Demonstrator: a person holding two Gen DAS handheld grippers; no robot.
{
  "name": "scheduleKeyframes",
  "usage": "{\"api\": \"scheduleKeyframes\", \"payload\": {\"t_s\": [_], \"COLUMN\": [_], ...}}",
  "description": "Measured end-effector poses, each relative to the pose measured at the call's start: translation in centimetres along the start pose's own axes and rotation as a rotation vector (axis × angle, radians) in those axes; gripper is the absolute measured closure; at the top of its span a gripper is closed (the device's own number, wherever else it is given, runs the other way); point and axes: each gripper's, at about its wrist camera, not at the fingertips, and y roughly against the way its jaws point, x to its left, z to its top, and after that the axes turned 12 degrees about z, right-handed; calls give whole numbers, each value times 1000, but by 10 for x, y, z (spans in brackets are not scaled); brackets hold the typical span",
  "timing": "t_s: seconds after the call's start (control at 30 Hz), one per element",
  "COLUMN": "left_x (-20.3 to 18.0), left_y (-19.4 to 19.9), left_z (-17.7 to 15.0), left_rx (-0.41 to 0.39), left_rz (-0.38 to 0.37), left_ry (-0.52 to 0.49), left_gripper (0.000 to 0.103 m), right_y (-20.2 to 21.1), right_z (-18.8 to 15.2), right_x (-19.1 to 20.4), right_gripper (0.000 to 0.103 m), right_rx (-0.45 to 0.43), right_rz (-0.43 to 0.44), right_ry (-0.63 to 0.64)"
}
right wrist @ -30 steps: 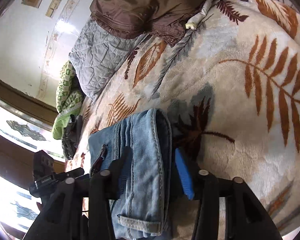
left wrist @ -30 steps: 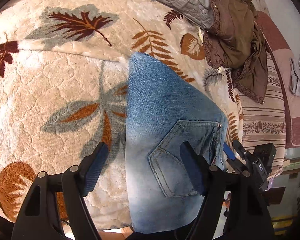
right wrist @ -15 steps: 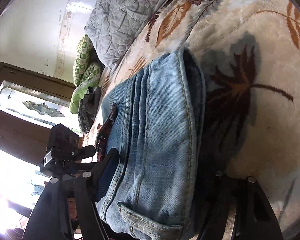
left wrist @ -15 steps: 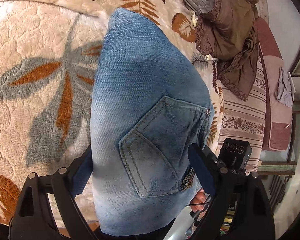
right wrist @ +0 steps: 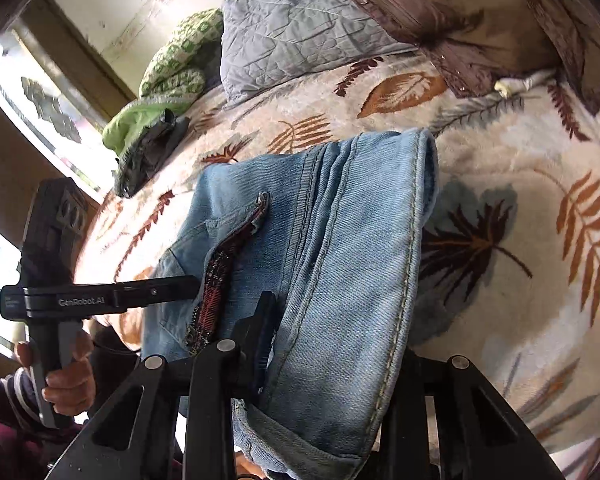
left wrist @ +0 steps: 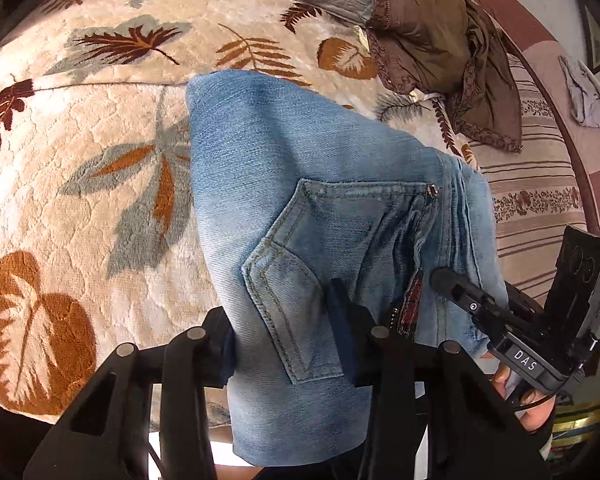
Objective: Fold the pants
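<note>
Folded jeans (left wrist: 300, 184) between tool (left wrist: 283, 332) fingers.

Folded light-blue denim pants (left wrist: 316, 208) pulled back from both cameras since half a second ago, more leaf-print plush blanket (left wrist: 79, 168) showing; black left gripper (left wrist: 287, 340) fingers now closed in tighter, clamping pocket edge; black right gripper (right wrist: 332, 364) clamps waistband.

faded blue jeans (left wrist: 300, 168), leaf-patterned cream blanket (left wrist: 79, 168).

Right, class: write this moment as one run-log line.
stage: fold pants | left gripper: shut on jeans | right gripper: shut on jeans | surface: leaf-print blanket
</note>
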Motion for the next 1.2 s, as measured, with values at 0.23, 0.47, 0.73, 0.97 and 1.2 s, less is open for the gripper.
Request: {"api": "scheduleKeyframes", "payload": {"t_s": [0.23, 0.47, 0.73, 0.97, 1.2], "left_x": [13, 44, 93, 124, 147], "left_y": [22, 45, 48, 29, 11], "left_z": [4, 18, 73, 126, 104], "left_rx": [-89, -199, -244, -257, -253], "left_rz": [75, 162, 247, 320, 479], "left_ry": [-7, 13, 36, 65, 81], "left_gripper": [67, 67, 67, 56, 48], "right_y": [-13, -39, -88, -127, -131], "right_z": [8, 34, 91, 141, 137], "right_x": [17, 45, 74, 71, 15], "right_gripper": [71, 71, 71, 66, 62], "right_rx": [19, 4, -33, -104, -102], "right_rz": [-32, 9, 44, 83, -38], "right_ry": [-18, 11, 28, -3, -130]}}
